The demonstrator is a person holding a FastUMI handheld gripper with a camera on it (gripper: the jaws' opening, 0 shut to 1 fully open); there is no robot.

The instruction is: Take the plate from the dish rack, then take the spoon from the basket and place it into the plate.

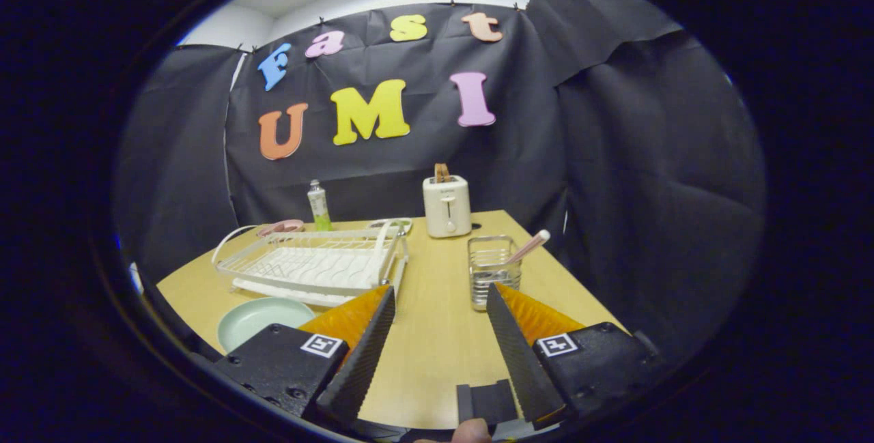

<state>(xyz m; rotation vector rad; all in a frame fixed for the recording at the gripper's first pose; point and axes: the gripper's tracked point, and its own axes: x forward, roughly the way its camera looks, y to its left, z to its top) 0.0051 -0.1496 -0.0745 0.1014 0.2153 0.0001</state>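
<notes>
Leaning up and right out of the basket (pixel 493 271), the spoon (pixel 527 247) lies just beyond the gripper (pixel 440 296), fingers spread and empty.

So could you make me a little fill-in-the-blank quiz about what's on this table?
1. The green plate lies on the table in front of the white ____.
2. The spoon stands in the wire ____.
3. The tongs are ____, holding nothing.
4. Behind the basket stands a cream ____.

Answers: dish rack; basket; open; toaster
</notes>
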